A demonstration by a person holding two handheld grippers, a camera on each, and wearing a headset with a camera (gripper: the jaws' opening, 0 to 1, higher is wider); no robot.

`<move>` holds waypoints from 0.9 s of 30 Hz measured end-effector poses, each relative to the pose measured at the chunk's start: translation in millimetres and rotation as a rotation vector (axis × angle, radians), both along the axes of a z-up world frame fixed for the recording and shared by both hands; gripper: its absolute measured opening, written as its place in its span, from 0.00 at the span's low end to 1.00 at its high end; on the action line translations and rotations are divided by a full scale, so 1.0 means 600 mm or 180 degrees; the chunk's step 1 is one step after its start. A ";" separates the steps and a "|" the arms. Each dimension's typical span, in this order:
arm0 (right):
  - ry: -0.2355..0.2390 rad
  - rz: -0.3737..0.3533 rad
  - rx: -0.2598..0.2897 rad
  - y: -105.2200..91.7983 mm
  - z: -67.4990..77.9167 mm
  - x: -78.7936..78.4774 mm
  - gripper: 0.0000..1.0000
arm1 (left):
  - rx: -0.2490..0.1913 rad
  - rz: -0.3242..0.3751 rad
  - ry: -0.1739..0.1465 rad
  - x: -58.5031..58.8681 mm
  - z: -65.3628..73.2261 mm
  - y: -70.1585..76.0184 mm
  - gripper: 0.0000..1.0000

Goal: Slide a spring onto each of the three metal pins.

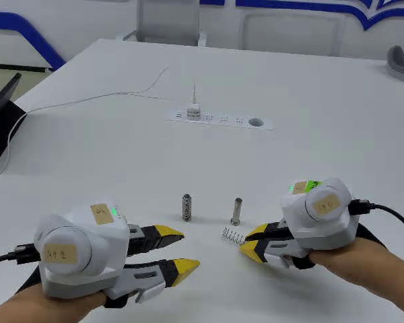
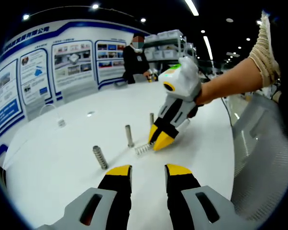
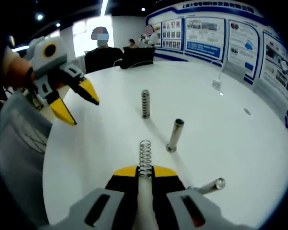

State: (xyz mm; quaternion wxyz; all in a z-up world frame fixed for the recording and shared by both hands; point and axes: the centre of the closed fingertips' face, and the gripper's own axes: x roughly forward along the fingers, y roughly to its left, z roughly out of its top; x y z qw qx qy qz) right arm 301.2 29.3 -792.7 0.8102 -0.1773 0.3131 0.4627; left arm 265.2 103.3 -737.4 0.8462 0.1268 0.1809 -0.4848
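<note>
A pin wearing a spring (image 1: 186, 207) stands upright on the white table (image 1: 121, 148), with a bare metal pin (image 1: 237, 210) to its right. My right gripper (image 1: 254, 242) is shut on a loose spring (image 1: 232, 235), which sticks out from its yellow tips low over the table, just right of the bare pin. In the right gripper view the spring (image 3: 144, 155) points toward the bare pin (image 3: 175, 134); another bare pin (image 3: 212, 185) is close on the right. My left gripper (image 1: 177, 249) hovers open at the near left with nothing between its fingers.
A white power strip (image 1: 219, 119) with a plug and a cable lies across the table's middle. A black device (image 1: 0, 118) sits at the left edge. Chairs stand behind the table. People stand far off in the gripper views.
</note>
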 end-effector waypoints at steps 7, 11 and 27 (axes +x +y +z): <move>-0.0025 0.0135 0.0023 -0.004 0.020 -0.024 0.12 | 0.0090 -0.0153 -0.0016 0.000 -0.009 -0.022 0.28; -0.0041 0.0270 0.0035 -0.003 0.035 -0.043 0.12 | 0.0124 -0.0252 -0.0026 -0.004 -0.012 -0.034 0.28; -0.0048 0.0873 -0.0117 0.012 0.051 -0.111 0.12 | 0.0326 -0.0736 -0.0111 -0.039 -0.024 -0.070 0.29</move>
